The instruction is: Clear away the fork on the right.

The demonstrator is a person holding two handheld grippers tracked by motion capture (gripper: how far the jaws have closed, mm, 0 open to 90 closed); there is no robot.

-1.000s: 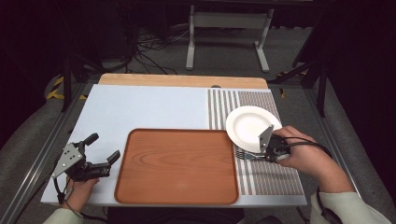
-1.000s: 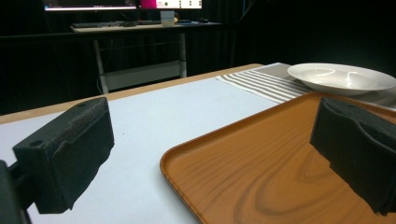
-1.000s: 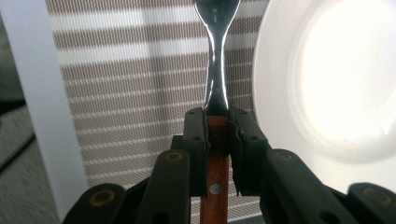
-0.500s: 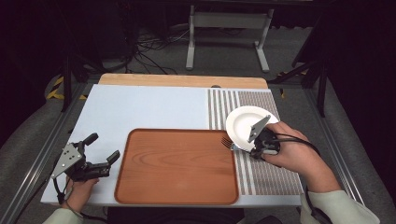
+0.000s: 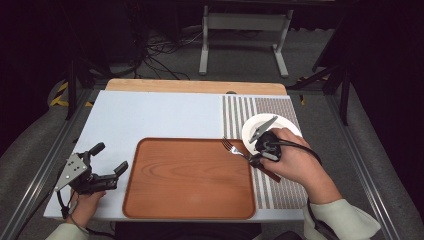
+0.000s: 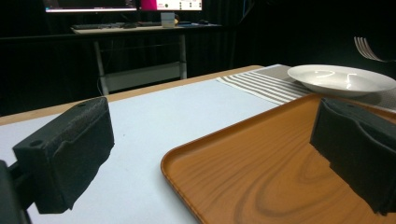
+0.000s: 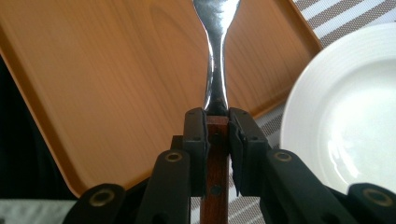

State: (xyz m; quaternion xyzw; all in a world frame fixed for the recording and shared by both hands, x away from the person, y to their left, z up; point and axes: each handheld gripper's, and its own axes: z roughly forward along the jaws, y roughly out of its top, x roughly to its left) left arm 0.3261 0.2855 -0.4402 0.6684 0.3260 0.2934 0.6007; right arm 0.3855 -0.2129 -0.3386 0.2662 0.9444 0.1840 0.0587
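At the left edge of the worktop (image 5: pixel 150 117) the left hand-held gripper (image 5: pixel 107 162) rests with its jaws wide apart and nothing between them, pointing toward the tray (image 5: pixel 190 177). It needs do nothing but keep clear.

The tray lies in the middle, bare. The fork (image 5: pixel 235 149) hangs over its right rim, tines toward the tray, its wooden handle clamped in the right hand-held gripper (image 7: pixel 217 122), whose jaws are nearly closed on it. Just beyond sits the plate (image 5: pixel 280 124) on the striped mat (image 5: pixel 280 190).

The step looks like carrying the fork onto the tray. To do it well, keep the grip firm, hold the fork level, and lower it until it lies flat on the wood before letting go. How high the tines ride above the tray I cannot quite tell, so descend slowly.
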